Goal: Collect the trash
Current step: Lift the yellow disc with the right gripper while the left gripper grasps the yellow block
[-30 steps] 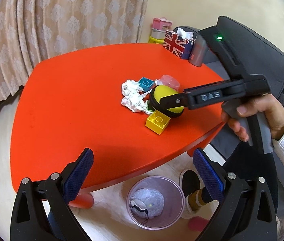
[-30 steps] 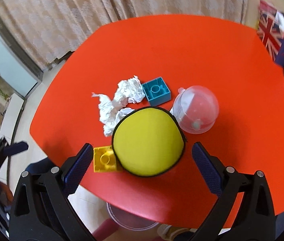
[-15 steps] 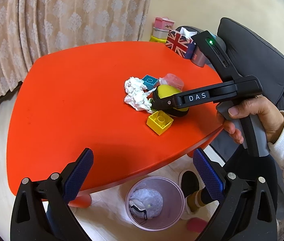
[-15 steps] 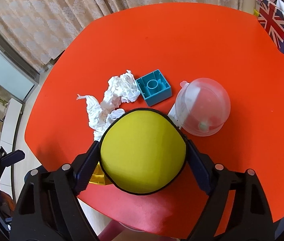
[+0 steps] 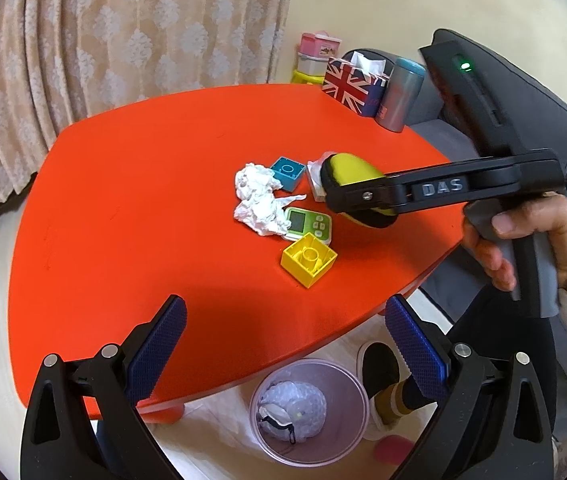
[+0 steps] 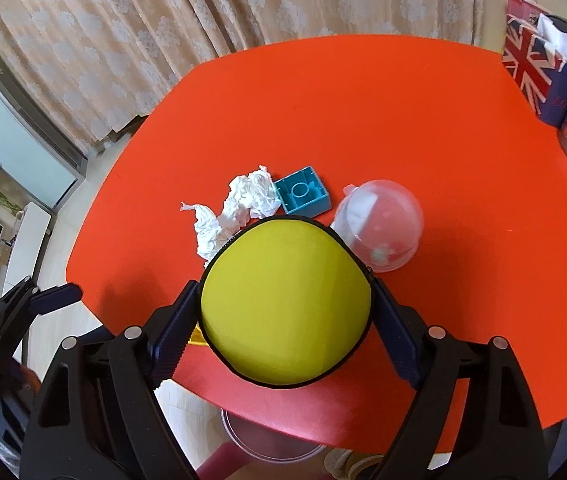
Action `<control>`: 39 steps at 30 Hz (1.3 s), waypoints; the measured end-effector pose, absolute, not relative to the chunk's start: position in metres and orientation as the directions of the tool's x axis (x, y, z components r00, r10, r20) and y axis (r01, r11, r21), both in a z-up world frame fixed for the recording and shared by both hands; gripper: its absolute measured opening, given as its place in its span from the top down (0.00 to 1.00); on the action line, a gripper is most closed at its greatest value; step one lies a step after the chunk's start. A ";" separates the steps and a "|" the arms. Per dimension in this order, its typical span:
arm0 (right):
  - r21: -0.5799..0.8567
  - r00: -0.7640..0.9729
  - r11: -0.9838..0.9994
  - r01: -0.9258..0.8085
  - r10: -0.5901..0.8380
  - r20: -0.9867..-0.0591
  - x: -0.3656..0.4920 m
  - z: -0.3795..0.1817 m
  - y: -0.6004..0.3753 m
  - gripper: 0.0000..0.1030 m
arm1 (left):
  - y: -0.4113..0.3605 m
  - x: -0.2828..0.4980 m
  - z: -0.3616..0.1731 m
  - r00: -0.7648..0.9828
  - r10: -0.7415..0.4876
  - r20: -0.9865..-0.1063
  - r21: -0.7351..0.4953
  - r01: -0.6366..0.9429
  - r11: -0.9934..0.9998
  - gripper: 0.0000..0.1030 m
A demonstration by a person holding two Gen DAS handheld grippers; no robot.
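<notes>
My right gripper (image 6: pixel 285 312) is shut on a round yellow zip pouch (image 6: pixel 285 300) and holds it lifted above the red table (image 6: pixel 363 120). The left wrist view shows the pouch (image 5: pixel 353 172) raised off the table. A crumpled white tissue (image 5: pixel 261 202) lies mid-table; it also shows in the right wrist view (image 6: pixel 235 208). My left gripper (image 5: pixel 283 344) is open and empty near the table's front edge, above a clear trash bin (image 5: pixel 309 408) on the floor.
A blue brick (image 5: pixel 288 172), a yellow brick (image 5: pixel 308 258), a green handheld game (image 5: pixel 307 226) and a clear dome (image 6: pixel 379 224) lie around the tissue. A Union Jack tissue box (image 5: pixel 353 88) and a grey flask (image 5: pixel 401 94) stand at the far corner. A sofa (image 5: pixel 531 128) is at right.
My right gripper closed on the yellow pouch and lifted it off the table, uncovering the green handheld game. The left gripper stayed open near the front edge.
</notes>
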State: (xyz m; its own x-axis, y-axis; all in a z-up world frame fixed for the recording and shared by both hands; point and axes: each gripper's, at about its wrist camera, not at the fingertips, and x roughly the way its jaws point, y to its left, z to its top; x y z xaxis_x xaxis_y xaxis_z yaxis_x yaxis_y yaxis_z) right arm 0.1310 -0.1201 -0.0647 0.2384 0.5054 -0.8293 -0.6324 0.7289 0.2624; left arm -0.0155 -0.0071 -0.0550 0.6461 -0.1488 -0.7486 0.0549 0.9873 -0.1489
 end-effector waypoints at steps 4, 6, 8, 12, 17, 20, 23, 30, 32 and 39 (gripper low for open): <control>0.249 0.253 0.733 -0.633 0.500 -0.828 0.128 -0.058 -0.130 0.20 | -0.011 -0.006 -0.056 0.639 -0.154 -0.754 -0.142 0.070 0.987 0.07; 0.239 0.262 0.735 -0.634 0.496 -0.828 0.128 -0.054 -0.134 0.20 | -0.014 0.000 -0.056 0.632 -0.158 -0.758 -0.140 0.079 0.987 0.07; 0.231 0.272 0.740 -0.631 0.490 -0.829 0.127 -0.050 -0.139 0.20 | -0.016 0.007 -0.058 0.625 -0.158 -0.764 -0.132 0.088 0.987 0.07; 0.219 0.287 0.746 -0.629 0.485 -0.826 0.126 -0.045 -0.148 0.20 | -0.023 0.020 -0.063 0.610 -0.152 -0.778 -0.121 0.092 0.988 0.07; 0.221 0.295 0.751 -0.622 0.486 -0.823 0.128 -0.045 -0.160 0.20 | -0.029 0.036 -0.072 0.587 -0.140 -0.797 -0.108 0.090 0.990 0.07; 0.227 0.295 0.755 -0.615 0.488 -0.822 0.129 -0.047 -0.169 0.20 | -0.033 0.044 -0.077 0.577 -0.137 -0.805 -0.104 0.091 0.990 0.08; 0.233 0.295 0.758 -0.609 0.489 -0.821 0.129 -0.048 -0.175 0.20 | -0.038 0.050 -0.082 0.569 -0.136 -0.811 -0.100 0.093 0.991 0.11; 0.241 0.295 0.759 -0.604 0.495 -0.817 0.129 -0.049 -0.182 0.20 | -0.042 0.058 -0.093 0.534 -0.145 -0.833 -0.106 0.102 0.989 0.49; 0.243 0.296 0.758 -0.605 0.497 -0.816 0.129 -0.050 -0.183 0.20 | -0.043 0.059 -0.094 0.533 -0.148 -0.833 -0.108 0.106 0.988 0.55; 0.231 0.304 0.754 -0.615 0.497 -0.813 0.124 -0.049 -0.182 0.20 | -0.041 0.057 -0.092 0.547 -0.150 -0.824 -0.110 0.106 0.988 0.57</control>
State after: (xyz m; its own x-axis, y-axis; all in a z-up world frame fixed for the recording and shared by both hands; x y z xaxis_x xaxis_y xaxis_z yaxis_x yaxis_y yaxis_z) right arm 0.1242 -0.1822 -0.0494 0.3037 0.4968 -0.8130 -0.6148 0.7541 0.2311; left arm 0.0567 -0.0407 -0.0916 0.5470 -0.1497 -0.8236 0.1055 0.9884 -0.1095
